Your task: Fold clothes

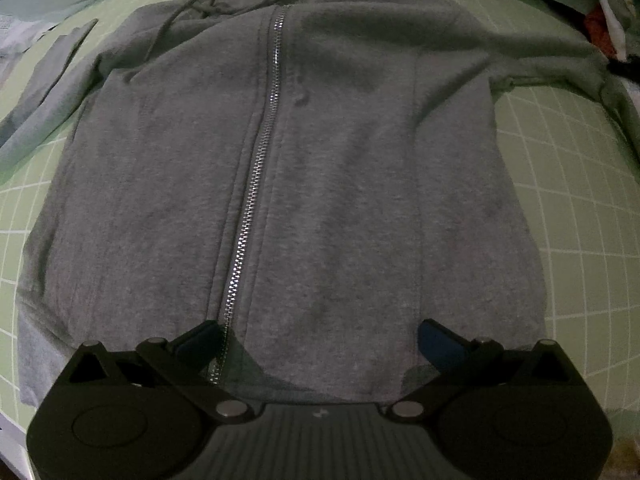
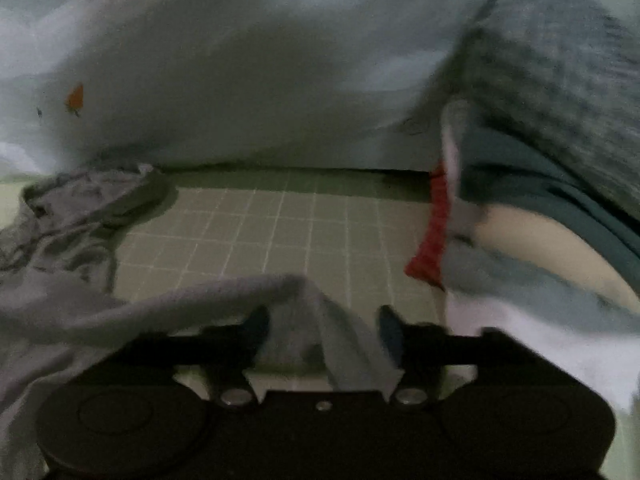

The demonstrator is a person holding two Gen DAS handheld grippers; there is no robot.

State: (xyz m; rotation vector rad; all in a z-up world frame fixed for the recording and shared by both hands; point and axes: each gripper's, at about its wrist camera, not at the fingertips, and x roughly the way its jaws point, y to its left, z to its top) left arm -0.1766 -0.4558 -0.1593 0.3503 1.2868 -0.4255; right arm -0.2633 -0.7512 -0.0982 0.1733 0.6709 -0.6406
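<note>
Now right claw (image 2: 324, 330) straddles sleeve (image 2: 240, 296).

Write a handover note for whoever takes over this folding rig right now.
Left tongs: open, hovering over the hem of the grey zip hoodie, holding nothing.
Right tongs: open; a grey sleeve lies draped between the fingers, not pinched.
The hoodie lies flat, front up and zipped, on the green grid mat, sleeves spread out to both sides. A pile of other clothes sits beside the right tongs.
Done: the hoodie is laid out.
Left: no fold shows yet; sleeves in, then body.
</note>
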